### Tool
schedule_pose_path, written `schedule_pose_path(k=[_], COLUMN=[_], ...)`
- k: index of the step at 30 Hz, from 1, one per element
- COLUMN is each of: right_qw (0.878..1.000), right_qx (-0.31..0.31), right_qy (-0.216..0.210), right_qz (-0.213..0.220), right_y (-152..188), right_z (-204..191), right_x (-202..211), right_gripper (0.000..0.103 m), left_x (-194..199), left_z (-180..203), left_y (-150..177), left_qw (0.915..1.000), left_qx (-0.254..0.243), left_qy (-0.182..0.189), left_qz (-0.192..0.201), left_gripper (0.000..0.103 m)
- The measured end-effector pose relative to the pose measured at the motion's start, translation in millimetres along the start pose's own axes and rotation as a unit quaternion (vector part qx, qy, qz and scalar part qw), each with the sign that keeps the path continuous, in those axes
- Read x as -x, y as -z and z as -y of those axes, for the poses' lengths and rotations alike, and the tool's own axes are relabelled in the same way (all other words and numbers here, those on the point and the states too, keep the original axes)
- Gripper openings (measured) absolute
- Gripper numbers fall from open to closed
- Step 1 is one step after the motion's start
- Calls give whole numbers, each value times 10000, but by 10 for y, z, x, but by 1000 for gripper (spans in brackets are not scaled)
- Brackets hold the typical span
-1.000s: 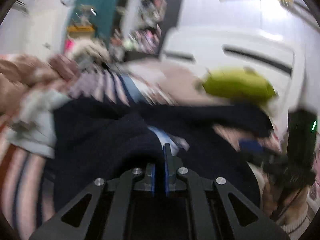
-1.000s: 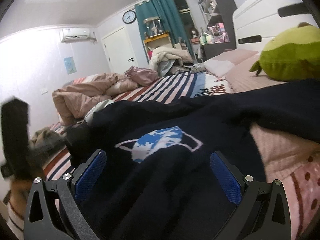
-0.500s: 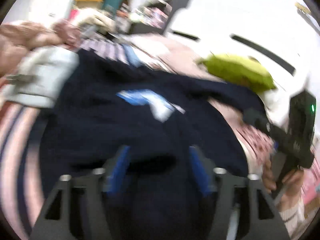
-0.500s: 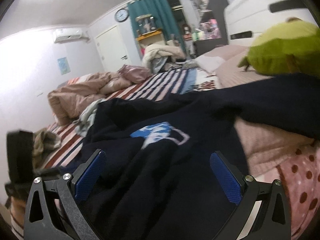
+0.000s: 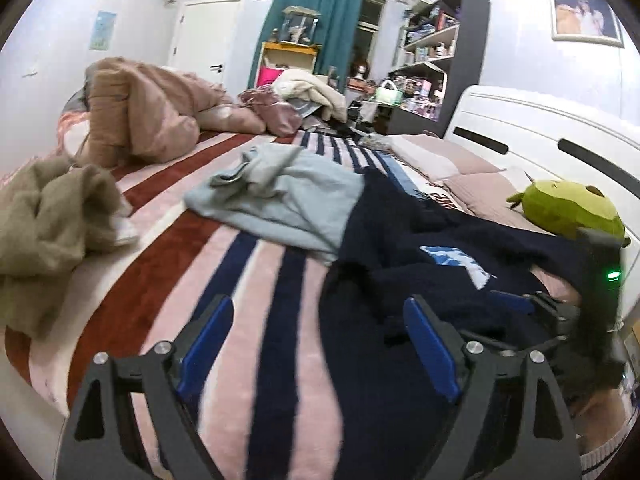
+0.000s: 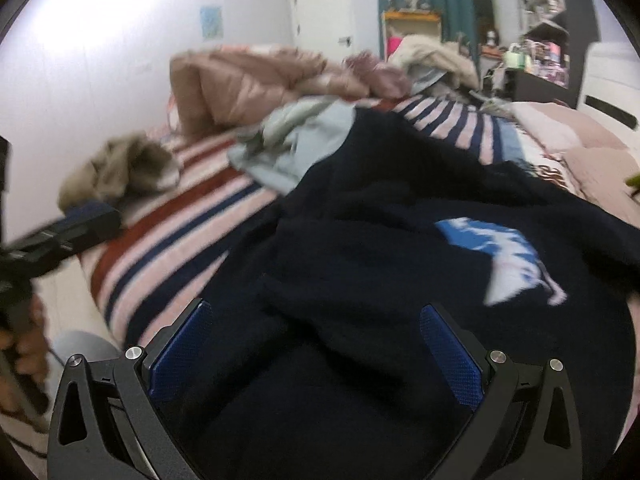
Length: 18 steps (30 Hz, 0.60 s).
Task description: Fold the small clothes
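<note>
Over navy sweater [image 6: 360, 240]: both tools angled down, L tool [image 5: 318, 344] opening, R tool [image 6: 316, 350] prob. spread.

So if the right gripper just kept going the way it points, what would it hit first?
Most likely the navy sweater: the open right gripper points down at its rumpled dark fabric, just left of the blue print. How far off it lies is unclear.
</note>
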State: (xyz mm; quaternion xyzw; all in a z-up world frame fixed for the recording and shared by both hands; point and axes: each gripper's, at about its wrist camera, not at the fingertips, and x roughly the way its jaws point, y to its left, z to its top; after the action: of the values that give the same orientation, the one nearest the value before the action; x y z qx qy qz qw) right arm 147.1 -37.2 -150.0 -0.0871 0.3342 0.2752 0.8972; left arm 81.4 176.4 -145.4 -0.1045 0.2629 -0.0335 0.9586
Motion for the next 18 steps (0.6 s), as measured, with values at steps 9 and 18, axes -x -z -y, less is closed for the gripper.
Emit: schedule_pose_path(k=[9, 18], right_qw=[9912, 9963], right_qx=[322, -655], right_qy=[968, 549], right_qz=[-848, 84], right_y=[-64, -111], right_z=[-30, 274], right_x=[-671, -182], right_gripper=[58, 16], left_x=[-37, -69], left_z=[-273, -204], left_y=[41, 30], left_qw=[9996, 9997], left_qx=[250, 186], left_qy=[91, 181], left_qz=[43, 5], left_gripper=[85, 85])
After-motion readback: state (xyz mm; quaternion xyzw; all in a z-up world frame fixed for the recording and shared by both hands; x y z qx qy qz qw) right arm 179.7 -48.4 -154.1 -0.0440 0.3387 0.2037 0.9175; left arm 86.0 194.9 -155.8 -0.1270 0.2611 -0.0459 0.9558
